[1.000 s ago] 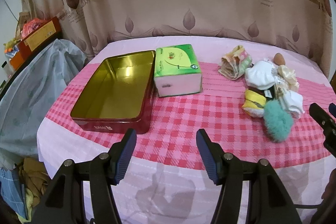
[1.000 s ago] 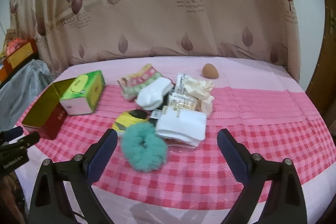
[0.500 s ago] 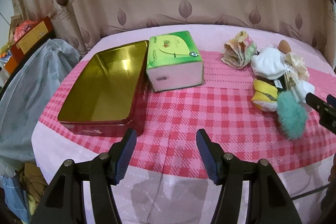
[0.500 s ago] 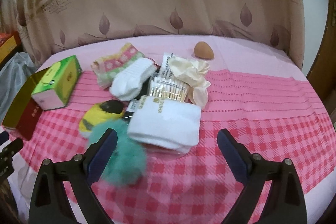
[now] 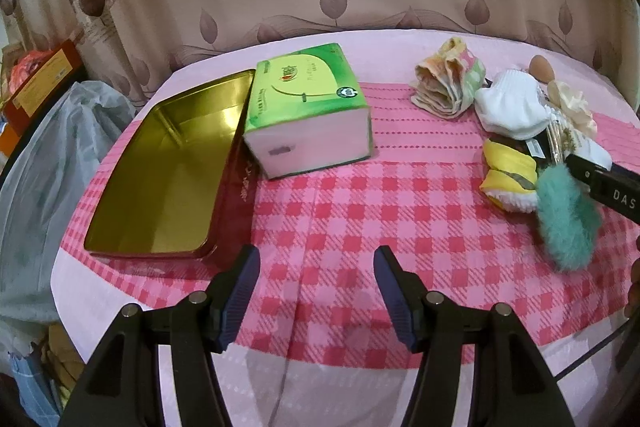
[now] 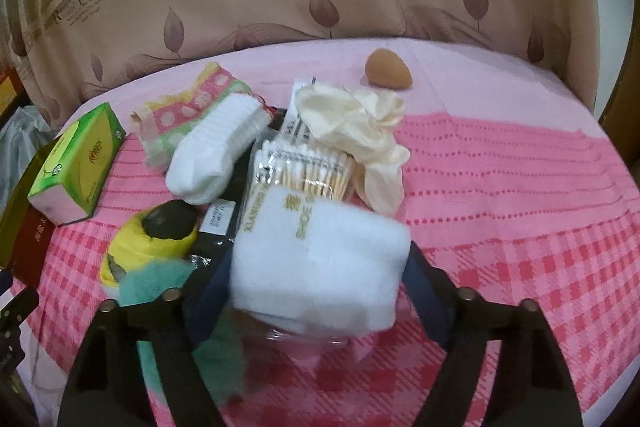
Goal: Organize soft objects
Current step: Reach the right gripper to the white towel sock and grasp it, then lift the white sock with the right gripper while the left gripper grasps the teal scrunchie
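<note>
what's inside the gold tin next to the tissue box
Nothing shows inside the gold tin: its shiny floor and walls are bare in the left wrist view. The tissue box stands against its right rim. The near inner wall is hidden behind the rim.

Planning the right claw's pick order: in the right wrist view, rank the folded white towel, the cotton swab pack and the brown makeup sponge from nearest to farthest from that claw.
1. Folded white towel: between the right claw's fingers, nearest.
2. Cotton swab pack: just behind the towel, mid-pile.
3. Brown makeup sponge: alone at the table's far edge, by the curtain.
</note>
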### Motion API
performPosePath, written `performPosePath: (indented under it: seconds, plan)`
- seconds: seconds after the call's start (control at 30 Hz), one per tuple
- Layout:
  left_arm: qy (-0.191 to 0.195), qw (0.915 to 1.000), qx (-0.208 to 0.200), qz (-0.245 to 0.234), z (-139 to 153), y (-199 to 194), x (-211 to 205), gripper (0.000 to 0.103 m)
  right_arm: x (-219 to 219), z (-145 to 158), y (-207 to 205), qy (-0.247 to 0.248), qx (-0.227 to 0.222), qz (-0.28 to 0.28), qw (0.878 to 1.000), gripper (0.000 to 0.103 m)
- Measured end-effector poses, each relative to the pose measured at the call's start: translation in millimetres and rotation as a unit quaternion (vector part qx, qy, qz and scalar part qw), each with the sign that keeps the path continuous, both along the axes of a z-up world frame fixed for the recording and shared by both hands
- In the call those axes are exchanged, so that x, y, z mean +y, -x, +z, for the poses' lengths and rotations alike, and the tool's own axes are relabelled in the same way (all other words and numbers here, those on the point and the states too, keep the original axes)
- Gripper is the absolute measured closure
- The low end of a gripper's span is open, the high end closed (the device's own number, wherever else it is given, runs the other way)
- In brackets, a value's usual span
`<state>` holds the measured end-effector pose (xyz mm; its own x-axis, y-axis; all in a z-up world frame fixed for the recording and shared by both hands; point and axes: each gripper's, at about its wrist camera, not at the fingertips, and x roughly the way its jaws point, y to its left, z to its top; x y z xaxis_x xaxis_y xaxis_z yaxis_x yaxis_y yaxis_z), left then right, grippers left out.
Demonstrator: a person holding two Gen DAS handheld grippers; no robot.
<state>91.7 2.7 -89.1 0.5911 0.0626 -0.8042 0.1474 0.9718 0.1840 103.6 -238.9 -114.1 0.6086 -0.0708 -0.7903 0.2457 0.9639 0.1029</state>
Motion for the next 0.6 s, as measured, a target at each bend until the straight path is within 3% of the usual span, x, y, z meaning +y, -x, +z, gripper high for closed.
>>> performPosePath:
  seconds: [0.1, 0.13, 0.27, 0.6]
  plan:
    - [0.0, 1.0, 0.001, -0.003, 0.6, -5.8, -4.8, 0.042, -4.9, -5.3, 0.6, -0.017, -0.001, 0.002, 1.0, 0.041]
    - [-0.001, 1.0, 0.0, -0.005, 1.2, -7.1, -7.0, 0.042, -5.1, -5.6, 1.3, -0.019, -0.003, 0.003, 1.0, 0.05]
    - [0.005, 0.9999, -0.001, -0.015, 3.8, -9.2, -15.0, 0.042, -7.8, -2.2, 3.1, -0.022, -0.013, 0.006, 1.0, 0.061]
    - [0.024, 0.9982, 0.008, -0.055, 6.9, 3.4, -34.4, 0.042, -13.0, 18.9, 18.3, -0.022, -0.033, 0.011, 0.999, 0.068]
